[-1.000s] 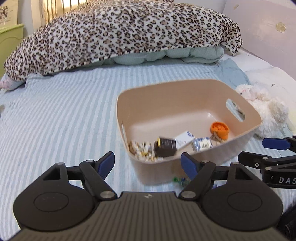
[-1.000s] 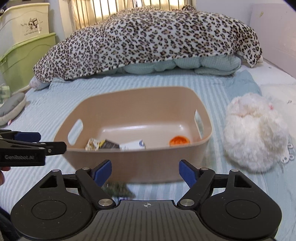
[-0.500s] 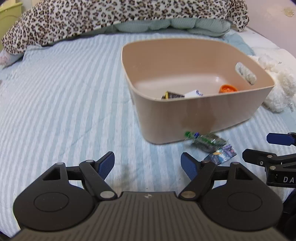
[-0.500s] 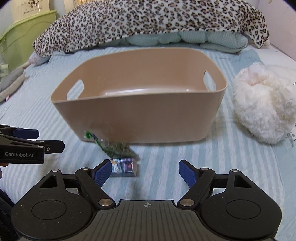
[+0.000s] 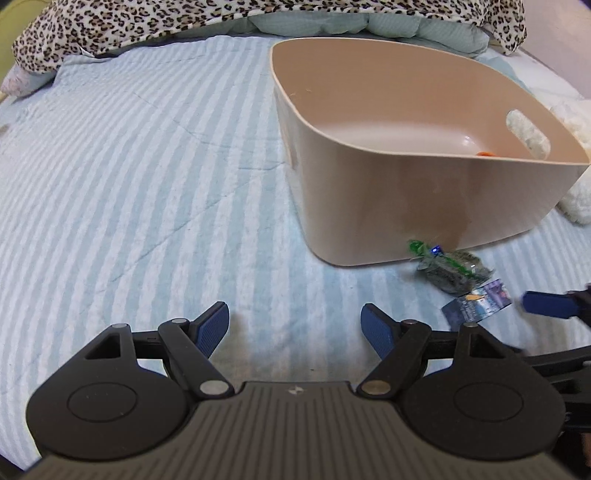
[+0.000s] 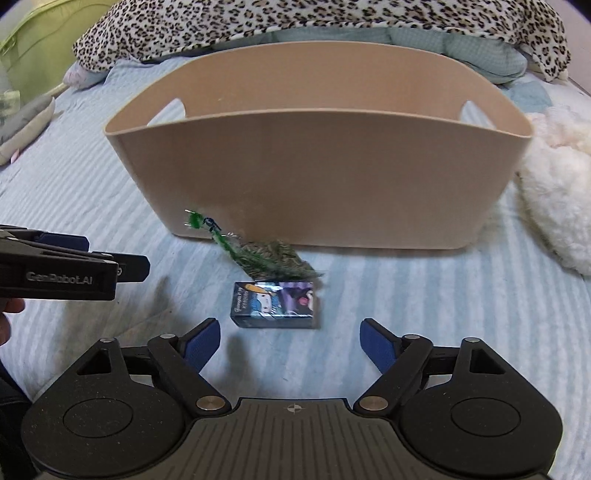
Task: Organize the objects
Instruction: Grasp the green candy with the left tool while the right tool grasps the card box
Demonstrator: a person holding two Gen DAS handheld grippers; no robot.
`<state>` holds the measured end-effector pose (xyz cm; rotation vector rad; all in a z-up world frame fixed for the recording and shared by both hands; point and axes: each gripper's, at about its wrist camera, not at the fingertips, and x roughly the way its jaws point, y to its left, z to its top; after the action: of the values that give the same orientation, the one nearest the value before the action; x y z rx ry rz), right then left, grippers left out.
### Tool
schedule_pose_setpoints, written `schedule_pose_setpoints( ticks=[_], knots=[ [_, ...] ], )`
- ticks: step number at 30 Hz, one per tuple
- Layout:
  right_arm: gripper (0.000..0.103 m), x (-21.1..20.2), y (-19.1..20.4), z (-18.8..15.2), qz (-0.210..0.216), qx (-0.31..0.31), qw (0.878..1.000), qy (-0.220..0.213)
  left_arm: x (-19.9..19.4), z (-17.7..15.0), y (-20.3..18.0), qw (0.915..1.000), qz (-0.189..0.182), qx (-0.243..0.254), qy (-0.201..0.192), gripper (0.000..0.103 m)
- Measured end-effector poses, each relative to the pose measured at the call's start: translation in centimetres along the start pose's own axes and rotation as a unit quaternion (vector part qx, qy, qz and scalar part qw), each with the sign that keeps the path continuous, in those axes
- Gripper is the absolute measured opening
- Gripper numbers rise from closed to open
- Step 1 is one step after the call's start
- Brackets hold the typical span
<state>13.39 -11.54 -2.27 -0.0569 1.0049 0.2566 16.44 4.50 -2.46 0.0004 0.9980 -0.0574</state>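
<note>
A beige plastic bin (image 6: 317,184) (image 5: 406,206) with handle cut-outs stands on the striped bed. Only a sliver of an orange thing (image 5: 484,154) shows inside it. In front of the bin lie a small dark printed box (image 6: 275,304) (image 5: 476,307) and a green feathery packet (image 6: 269,260) (image 5: 450,269). My right gripper (image 6: 290,345) hangs low just short of the box, its jaws opening, nothing between them. My left gripper (image 5: 295,326) is open over bare sheet to the left of both items; it is also seen from the side at the left of the right wrist view (image 6: 92,267).
A white plush toy (image 6: 557,206) lies right of the bin. A leopard-print blanket (image 6: 314,22) over a pale green quilt runs along the far side. A green storage box (image 6: 33,48) and a grey cushion (image 6: 22,122) sit at the far left. Striped sheet (image 5: 129,184) stretches left of the bin.
Both grippers have sunk toward the bed and tilted down; the bin's contents have dropped behind its near wall, and the box and green packet have come into full view.
</note>
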Motion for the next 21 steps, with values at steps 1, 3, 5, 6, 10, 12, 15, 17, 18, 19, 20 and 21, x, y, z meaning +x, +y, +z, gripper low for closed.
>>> schedule_pose_setpoints(
  ticks=[1, 3, 5, 6, 10, 12, 15, 17, 18, 19, 20, 21],
  knots=[
    [0.085, 0.3, 0.1, 0.1, -0.003, -0.001, 1.000, 0.000, -0.1, 0.0, -0.1, 1.0000, 0.000, 0.002, -0.002, 0.079],
    [0.084, 1.0, 0.0, 0.2, -0.005, 0.005, 1.000, 0.003, 0.0, 0.0, -0.3, 1.0000, 0.002, 0.007, -0.003, 0.079],
    [0.084, 1.2, -0.5, 0.4, -0.009, 0.017, 1.000, 0.003, 0.1, 0.0, -0.4, 1.0000, 0.000, 0.008, -0.003, 0.079],
    [0.084, 1.3, -0.9, 0.4, -0.015, 0.020, 1.000, 0.002, 0.2, 0.0, -0.5, 1.0000, -0.002, 0.007, -0.003, 0.079],
    [0.084, 1.0, -2.5, 0.5, -0.034, 0.029, 0.999, 0.006, 0.0, -0.1, -1.0, 0.9999, -0.006, 0.006, -0.011, 0.079],
    [0.084, 0.7, -3.3, 0.7, -0.040, 0.028, 0.999, 0.011, 0.0, -0.2, -1.5, 0.9998, -0.013, 0.007, -0.013, 0.079],
    [0.084, 0.1, -4.0, 0.9, -0.056, 0.002, 0.998, 0.010, 0.0, -0.3, -2.4, 0.9993, -0.029, 0.015, -0.017, 0.079],
    [0.084, -0.4, -4.4, 1.0, -0.061, -0.015, 0.998, 0.008, -0.1, -0.2, -3.1, 0.9989, -0.038, 0.020, -0.019, 0.079],
    [0.084, -0.5, -4.7, 1.0, -0.063, -0.020, 0.998, 0.007, -0.1, -0.2, -3.4, 0.9987, -0.043, 0.021, -0.020, 0.079],
    [0.084, -0.6, -5.0, 1.0, -0.065, -0.022, 0.998, 0.007, -0.1, -0.1, -3.6, 0.9983, -0.049, 0.022, -0.021, 0.079],
    [0.084, -0.6, -5.2, 1.1, -0.065, -0.021, 0.998, 0.007, -0.2, -0.1, -4.0, 0.9980, -0.055, 0.023, -0.021, 0.079],
    [0.084, -0.5, -5.5, 1.0, -0.064, -0.017, 0.998, 0.007, -0.2, 0.0, -4.3, 0.9976, -0.061, 0.023, -0.021, 0.079]
  ],
)
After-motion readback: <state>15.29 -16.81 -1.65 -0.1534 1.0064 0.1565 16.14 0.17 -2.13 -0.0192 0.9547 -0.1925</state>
